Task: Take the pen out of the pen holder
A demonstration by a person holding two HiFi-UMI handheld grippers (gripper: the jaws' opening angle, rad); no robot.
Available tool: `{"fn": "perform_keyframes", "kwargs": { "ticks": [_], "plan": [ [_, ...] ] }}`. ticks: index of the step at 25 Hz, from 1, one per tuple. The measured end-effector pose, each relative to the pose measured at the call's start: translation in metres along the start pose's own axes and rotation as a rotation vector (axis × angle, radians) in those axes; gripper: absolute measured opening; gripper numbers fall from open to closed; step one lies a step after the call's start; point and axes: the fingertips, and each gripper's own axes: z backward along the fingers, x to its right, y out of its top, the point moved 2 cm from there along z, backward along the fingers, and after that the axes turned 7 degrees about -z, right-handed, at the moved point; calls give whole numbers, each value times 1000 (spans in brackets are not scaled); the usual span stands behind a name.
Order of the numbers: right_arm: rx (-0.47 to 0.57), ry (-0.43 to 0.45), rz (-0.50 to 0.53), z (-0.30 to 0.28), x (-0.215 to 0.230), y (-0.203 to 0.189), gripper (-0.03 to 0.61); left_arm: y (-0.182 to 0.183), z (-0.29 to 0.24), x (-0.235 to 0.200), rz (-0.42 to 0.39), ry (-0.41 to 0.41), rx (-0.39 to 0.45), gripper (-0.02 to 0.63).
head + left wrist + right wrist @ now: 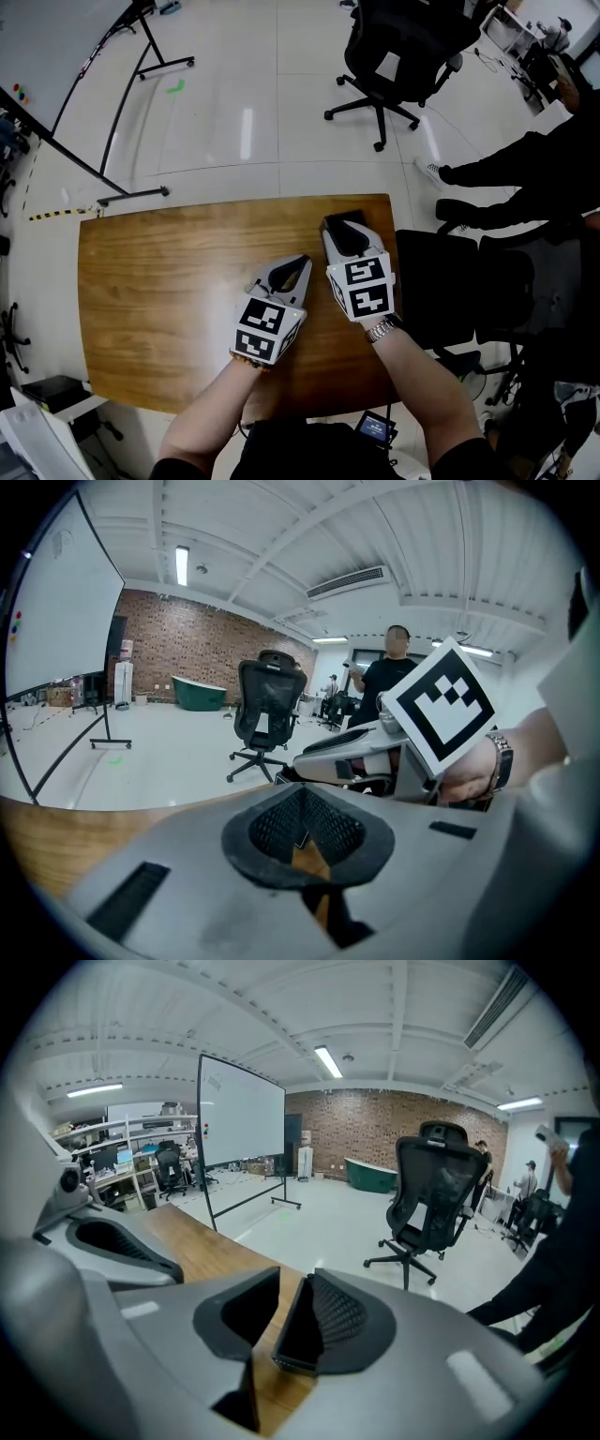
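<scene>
The pen and the pen holder show up in none of the three views. The left gripper has its jaws closed, tips meeting, with nothing caught between them; only a sliver of the wooden table shows through the slot under the pads. Just to its right, the right gripper has its jaws a little apart and empty, with bare tabletop in the gap. This gripper's tips reach further forward than the left one's, close to the table's far edge. Both grippers point down at a slant over the table; whether either touches it I cannot tell. Beyond both sets of jaws stands a black office chair. Ahead and left of the right gripper stands a whiteboard.
</scene>
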Motion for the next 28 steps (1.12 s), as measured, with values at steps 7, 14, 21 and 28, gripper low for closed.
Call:
{"fn": "perform_keyframes", "kwargs": {
  "ticks": [7, 14, 21, 28],
  "plan": [
    [-20, -18, 0, -17, 2, 0, 112, -9, 1, -9, 2, 5, -12, 5],
    [-29, -51, -11, -28, 11, 2, 107, -9, 1, -11, 12, 7, -11, 5],
    [-53, -62, -10, -38, 15, -1, 98, -11, 0, -14, 18, 9, -15, 5],
    [-82, -71, 11, -44, 16, -4, 92, -14, -1, -14, 22, 10, -17, 5]
  ]
}}
